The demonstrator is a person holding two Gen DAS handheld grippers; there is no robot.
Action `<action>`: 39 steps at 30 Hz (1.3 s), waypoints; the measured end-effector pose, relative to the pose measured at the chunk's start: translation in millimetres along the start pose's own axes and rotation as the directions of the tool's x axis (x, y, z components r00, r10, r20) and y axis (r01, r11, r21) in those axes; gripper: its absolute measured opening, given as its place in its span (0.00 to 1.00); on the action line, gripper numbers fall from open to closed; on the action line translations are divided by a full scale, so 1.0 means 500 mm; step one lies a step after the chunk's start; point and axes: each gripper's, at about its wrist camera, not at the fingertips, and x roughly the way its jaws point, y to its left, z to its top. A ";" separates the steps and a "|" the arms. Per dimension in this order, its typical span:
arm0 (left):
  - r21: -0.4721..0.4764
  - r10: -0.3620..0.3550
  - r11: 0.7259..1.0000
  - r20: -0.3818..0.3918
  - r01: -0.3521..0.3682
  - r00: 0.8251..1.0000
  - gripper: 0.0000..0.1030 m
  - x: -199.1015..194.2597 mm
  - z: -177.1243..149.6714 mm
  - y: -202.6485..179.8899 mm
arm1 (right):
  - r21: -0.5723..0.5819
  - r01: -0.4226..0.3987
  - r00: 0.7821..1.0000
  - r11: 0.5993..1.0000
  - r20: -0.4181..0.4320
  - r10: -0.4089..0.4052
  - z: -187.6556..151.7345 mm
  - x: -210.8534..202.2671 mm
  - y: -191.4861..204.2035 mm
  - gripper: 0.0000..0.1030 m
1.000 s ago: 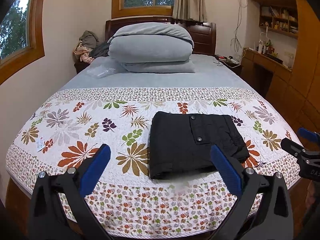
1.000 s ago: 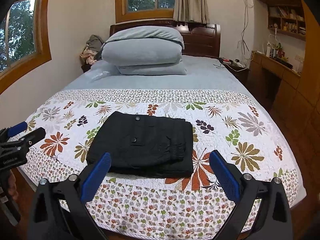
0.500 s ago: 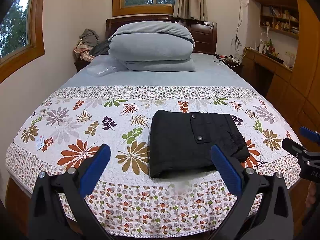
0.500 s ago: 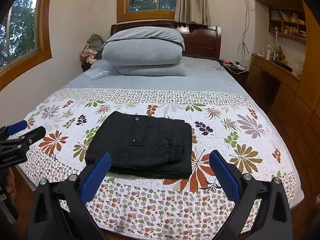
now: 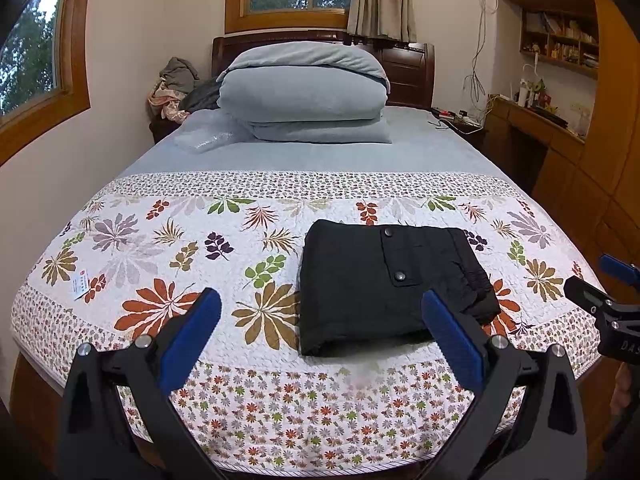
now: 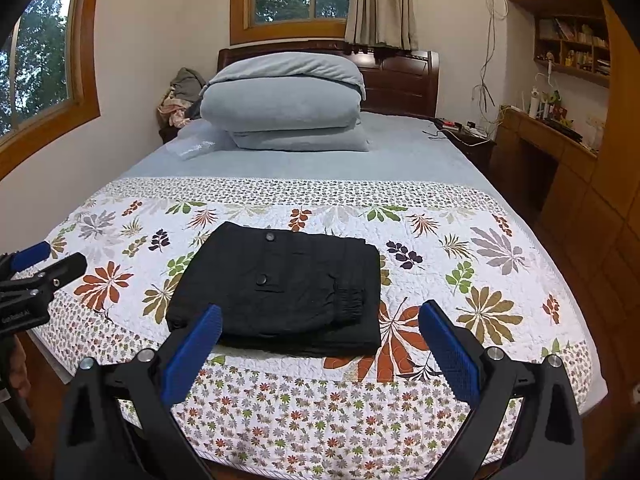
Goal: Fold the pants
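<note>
A: What could go wrong from here?

B: Mostly undoing finished work, I'd say. The pants [image 5: 384,284] already lie folded into a compact black rectangle on the flowered quilt [image 5: 160,248], near the foot of the bed. If either gripper dipped and snagged the top layer, the stack could slide or flop open.

A: Are the grippers close to it?

B: Neither touches it. The left gripper [image 5: 320,334] hangs off the foot of the bed, fingers spread wide, holding nothing. The right gripper [image 6: 318,338] is the same: wide apart and empty, the pants lying beyond it.

A: Any weak spots in the fold?

B: The right-hand side. The gathered elastic cuff [image 6: 350,304] bulges there, and the lower layer sticks out past the upper one, so the edges are not flush. A nudge on that side would most likely spill it.

A: And otherwise?

B: Flat enough: a pocket flap with two snap buttons [image 5: 399,277] faces up, the left edge a clean fold.
</note>
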 end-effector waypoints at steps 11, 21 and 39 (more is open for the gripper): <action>0.004 -0.005 1.000 -0.004 0.005 1.000 0.97 0.001 0.000 0.000 | -0.007 -0.001 1.000 1.000 0.000 0.001 -0.002 0.001 -0.002 0.97; 0.002 -0.009 1.000 -0.008 0.009 1.000 0.97 0.003 0.001 -0.002 | -0.008 0.002 1.000 1.000 -0.001 -0.002 -0.003 0.002 -0.003 0.97; 0.006 -0.004 1.000 -0.003 0.004 1.000 0.97 0.003 0.001 0.002 | -0.007 0.004 1.000 1.000 0.000 -0.004 -0.004 0.003 -0.004 0.97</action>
